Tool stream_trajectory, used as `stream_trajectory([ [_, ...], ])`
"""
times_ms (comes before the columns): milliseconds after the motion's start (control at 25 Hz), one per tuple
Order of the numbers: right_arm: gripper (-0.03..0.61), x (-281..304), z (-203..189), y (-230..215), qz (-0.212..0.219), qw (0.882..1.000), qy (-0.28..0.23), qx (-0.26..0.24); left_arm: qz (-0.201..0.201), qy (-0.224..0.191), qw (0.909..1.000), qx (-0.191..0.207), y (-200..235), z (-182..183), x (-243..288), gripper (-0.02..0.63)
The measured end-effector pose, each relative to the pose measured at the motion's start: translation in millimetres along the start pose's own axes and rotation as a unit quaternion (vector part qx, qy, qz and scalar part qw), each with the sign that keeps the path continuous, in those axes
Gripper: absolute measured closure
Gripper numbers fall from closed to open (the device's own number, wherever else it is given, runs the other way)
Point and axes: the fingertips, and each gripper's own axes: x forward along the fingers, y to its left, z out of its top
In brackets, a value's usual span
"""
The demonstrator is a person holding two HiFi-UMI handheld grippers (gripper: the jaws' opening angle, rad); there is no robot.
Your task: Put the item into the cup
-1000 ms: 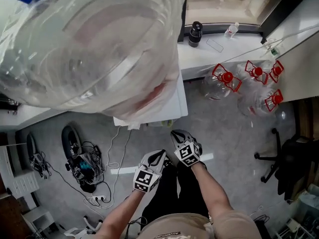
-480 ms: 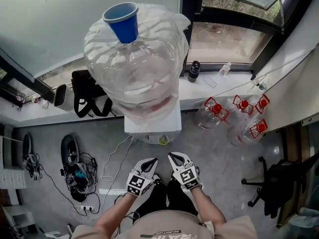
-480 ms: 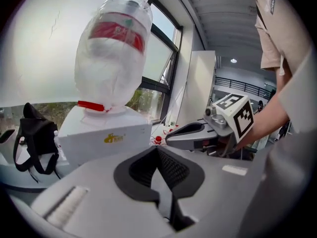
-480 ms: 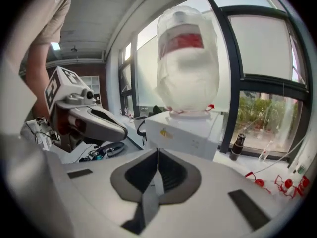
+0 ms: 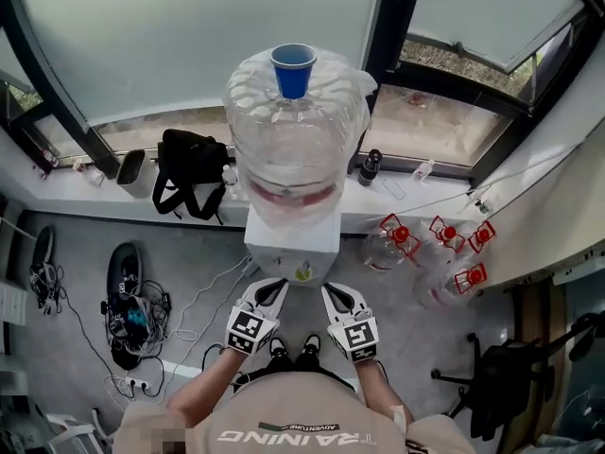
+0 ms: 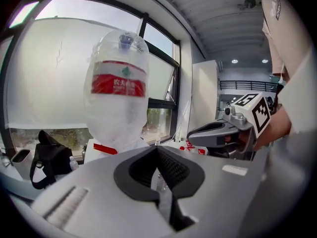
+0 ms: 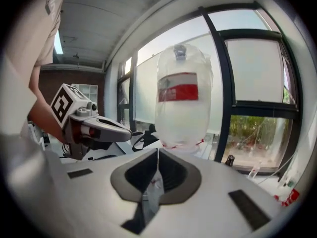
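- Left tool [image 6: 157, 150]: jaws closed on each other, nothing between them; right tool [image 7: 157, 151]: the same, closed and empty; both are held low, side by side, in front of the dispenser [image 5: 288, 253].
- The cup [image 5: 293, 69] stands upright, mouth up, on the upturned base of the big bottle [image 5: 293, 149] that sits neck-down in the dispenser; it is well above both tools.
- No item for the cup shows in any view, and neither tool carries one; I cannot tell what or where it is.
- Risk: the cup looks light and sits on a rounded, wrapped surface; a brush from a tool reaching up would likely tip it off onto the floor.
- Risk: the cup's mouth is small and high; an item let go off-centre would probably glance off the rim, slide down the bottle and drop.
- Risk: a push on the bottle could rock it in its seat and shake the cup loose.
- Risk: cables [image 5: 137, 320] lie on the floor at the person's left; a step that way could snag them.
- Count: two tools; one cup; one big bottle on one dispenser; four spare bottles [image 5: 383, 249] with red caps on the floor to the right; one black bag [image 5: 184, 183] on the sill [image 5: 85, 197]; two small bottles on the sill, one dark [image 5: 369, 166], one clear [image 5: 423, 169].
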Motion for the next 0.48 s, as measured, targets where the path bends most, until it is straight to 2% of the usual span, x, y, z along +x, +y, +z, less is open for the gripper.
stream_trajectory([
  [200,0.566,-21.4,45.0,-4.6,0.001,0.999,-0.029,-0.03,0.027,-0.04,0.9988,0.009,7.7,44.3,-14.4,0.606],
  [320,0.566,-33.1,70.9,-2.8,-0.002,0.998,-0.043,-0.034,0.038,-0.056,0.9975,0.019,9.7,66.6,-24.3,0.606],
  [480,0.566,-45.6,110.6,2.4,-0.003,0.996,-0.086,-0.038,0.043,-0.083,0.9955,0.018,11.4,87.1,-32.0,0.606],
])
